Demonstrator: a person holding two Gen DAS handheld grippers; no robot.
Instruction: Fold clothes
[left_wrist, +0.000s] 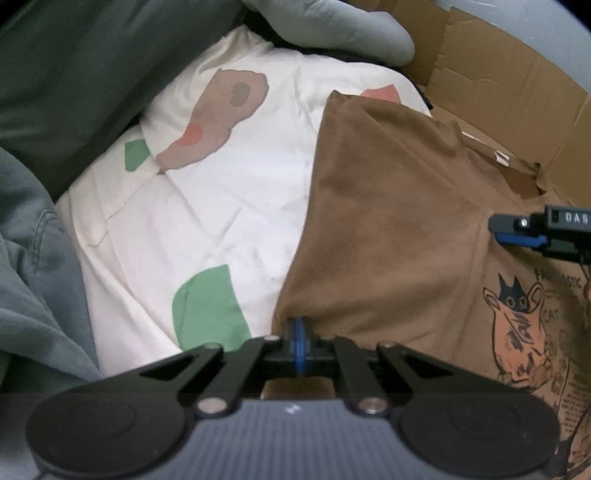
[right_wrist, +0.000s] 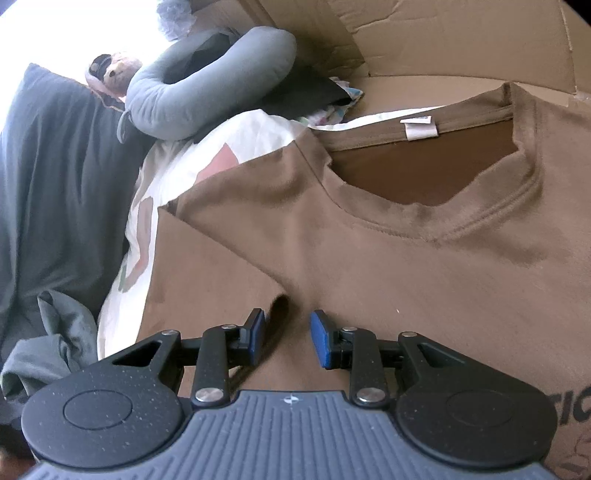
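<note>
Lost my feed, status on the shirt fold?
Left gripper shut on brown T-shirt edge. Right gripper open over sleeve fold. Nothing blocking.

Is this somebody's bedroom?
Probably a bedroom: the brown T-shirt lies on a white patterned bedsheet, with a grey neck pillow and a stuffed toy nearby.

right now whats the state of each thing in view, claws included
left claw: shut on the brown t-shirt's edge
right claw: open, over the shirt, nothing pinched
brown t-shirt: spread out print side up, sleeve folded in, neck label showing
cardboard sheet: flat under the shirt, edge torn
white patterned bedding: rumpled beside the shirt
grey neck pillow: resting on the bedding
</note>
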